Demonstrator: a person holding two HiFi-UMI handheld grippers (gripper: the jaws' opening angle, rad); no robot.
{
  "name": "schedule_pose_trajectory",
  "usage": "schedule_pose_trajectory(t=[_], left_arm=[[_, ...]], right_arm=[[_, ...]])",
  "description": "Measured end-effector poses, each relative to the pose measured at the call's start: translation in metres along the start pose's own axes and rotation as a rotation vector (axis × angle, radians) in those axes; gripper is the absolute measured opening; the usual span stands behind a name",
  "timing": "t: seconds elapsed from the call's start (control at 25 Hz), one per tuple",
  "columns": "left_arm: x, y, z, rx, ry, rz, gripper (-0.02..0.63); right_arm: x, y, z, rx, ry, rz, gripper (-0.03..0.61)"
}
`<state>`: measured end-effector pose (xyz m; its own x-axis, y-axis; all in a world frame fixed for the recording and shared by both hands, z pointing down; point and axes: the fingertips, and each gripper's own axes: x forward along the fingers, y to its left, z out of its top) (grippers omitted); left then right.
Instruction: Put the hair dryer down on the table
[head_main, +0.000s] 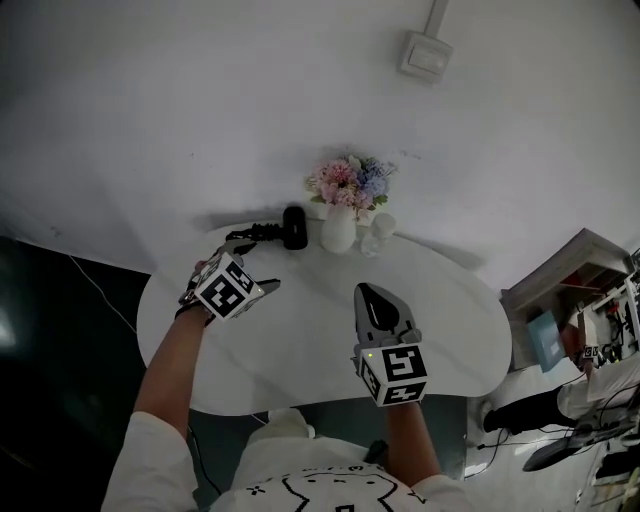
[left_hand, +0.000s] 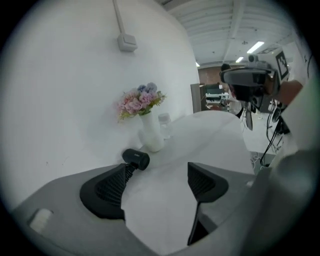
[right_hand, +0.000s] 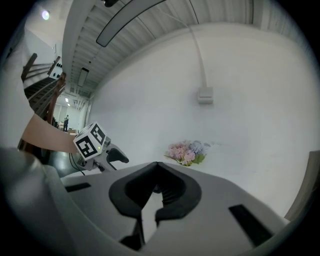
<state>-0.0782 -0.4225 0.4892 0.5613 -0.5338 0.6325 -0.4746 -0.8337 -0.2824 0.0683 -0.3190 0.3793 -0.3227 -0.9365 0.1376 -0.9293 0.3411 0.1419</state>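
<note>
From the head view, a white rounded counter fills the middle of the frame. The hair dryer lies on it near the far edge, at about 11 o'clock on the top (a black body with its dark handle trailing off towards 9 o'clock). Just beside it at 3 o'clock stands a white vase of pink and blue flowers, then a small clear bottle. The left gripper hangs over the counter's 9 o'clock side, its jaws spread wide and pointing to about 1 o'clock, towards the hair dryer. The far jaw's tip is right by the handle, and whether they touch cannot be told. The right gripper is at about 5 o'clock on the counter, pointing to 12 with its jaws pressed together. A wall box sits high on the white wall.

In the left gripper view the two black jaws stand far apart with only bare counter between them, so this gripper has hold of nothing. The hair dryer rests on the counter just past the tip of the jaw at 9 o'clock, and the vase is beyond it at 12 o'clock.

In the right gripper view the jaws meet at their tips with nothing between them (an empty gripper). The left gripper shows at 9 o'clock, and the flowers at about 2 o'clock.
</note>
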Motion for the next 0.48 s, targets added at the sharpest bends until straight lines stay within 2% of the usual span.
schedule_pose_trajectory(t=[0.28, 0.48], left_arm=[[-0.046, -0.015, 0.026, -0.183, -0.187, 0.081, 0.394], [-0.075, -0.026, 0.040, -0.263, -0.292, 0.158, 0.394]], right_arm=[[-0.024, -0.006, 0.018, 0.008, -0.057, -0.032, 0.000], [-0.040, -0.012, 0.034, 0.041, -0.108, -0.046, 0.000]])
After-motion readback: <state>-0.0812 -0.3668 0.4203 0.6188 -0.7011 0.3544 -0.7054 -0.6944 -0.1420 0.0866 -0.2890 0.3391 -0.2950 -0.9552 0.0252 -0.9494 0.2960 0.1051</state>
